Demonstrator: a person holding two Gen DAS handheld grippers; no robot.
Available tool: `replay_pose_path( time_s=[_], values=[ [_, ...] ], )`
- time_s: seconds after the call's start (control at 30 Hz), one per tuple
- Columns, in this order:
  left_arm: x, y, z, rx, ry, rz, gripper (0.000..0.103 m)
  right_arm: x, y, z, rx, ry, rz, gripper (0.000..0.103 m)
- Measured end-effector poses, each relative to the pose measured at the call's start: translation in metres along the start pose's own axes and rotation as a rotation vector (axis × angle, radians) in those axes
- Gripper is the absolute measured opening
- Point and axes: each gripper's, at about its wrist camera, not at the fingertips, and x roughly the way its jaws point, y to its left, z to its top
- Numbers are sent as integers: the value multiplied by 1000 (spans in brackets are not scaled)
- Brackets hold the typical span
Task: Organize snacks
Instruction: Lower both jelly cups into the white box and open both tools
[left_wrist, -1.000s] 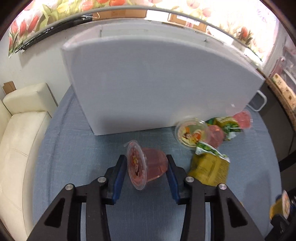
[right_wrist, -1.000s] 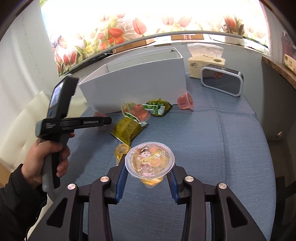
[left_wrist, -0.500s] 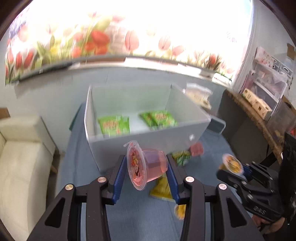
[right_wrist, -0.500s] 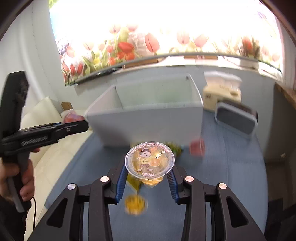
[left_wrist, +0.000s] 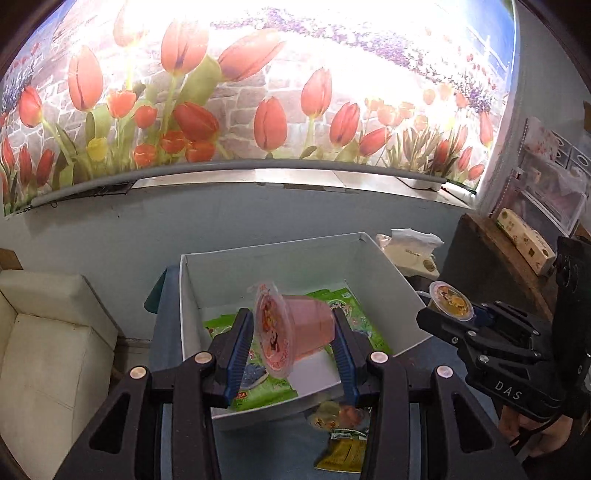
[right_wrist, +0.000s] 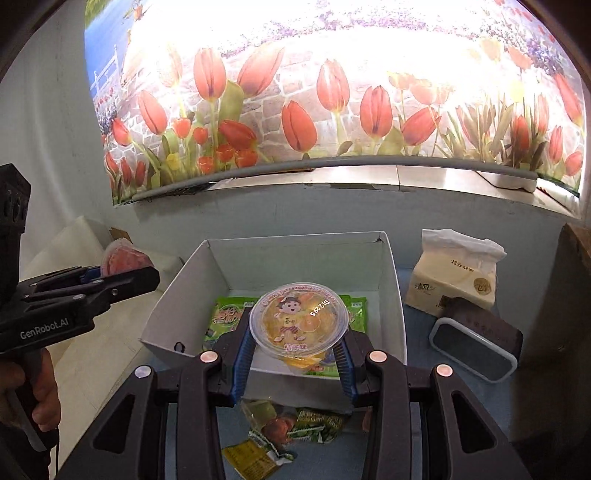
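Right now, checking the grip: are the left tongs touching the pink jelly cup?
Touching. The left wrist view shows the left tongs clamping the pink jelly cup, pads pressed against lid and base.

You hold a pink jelly cup (left_wrist: 295, 328) of clear glossy plastic with a printed film lid; your orange jelly cup (right_wrist: 299, 325) looks the same. The box (right_wrist: 391, 295) looks like matt white card. The green packets (right_wrist: 225, 317) are shiny foil-like plastic. The tablecloth (right_wrist: 461, 398) is blue woven fabric.
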Motion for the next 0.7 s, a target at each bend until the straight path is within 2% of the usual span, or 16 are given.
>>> replay_pose_path(
  time_s=[0.23, 0.47, 0.5, 0.57, 0.6, 0.7],
  values=[
    [38, 13, 7, -6, 41, 9, 47, 59, -16, 8, 54, 98, -29, 43],
    [60, 31, -1, -24, 76, 26, 47, 84, -28, 6, 90, 143, -48, 46],
    [60, 33, -2, -27, 74, 32, 50, 85, -29, 7, 97, 148, -54, 58],
    [57, 38, -2, -45, 55, 52, 80, 81, -32, 7, 121, 118, -61, 78],
    [54, 40, -1, -55, 43, 48, 102, 77, -34, 9, 128, 96, -66, 83],
    [46, 45, 3, -70, 26, 49, 103, 68, -36, 13, 128, 65, -87, 89]
  ],
)
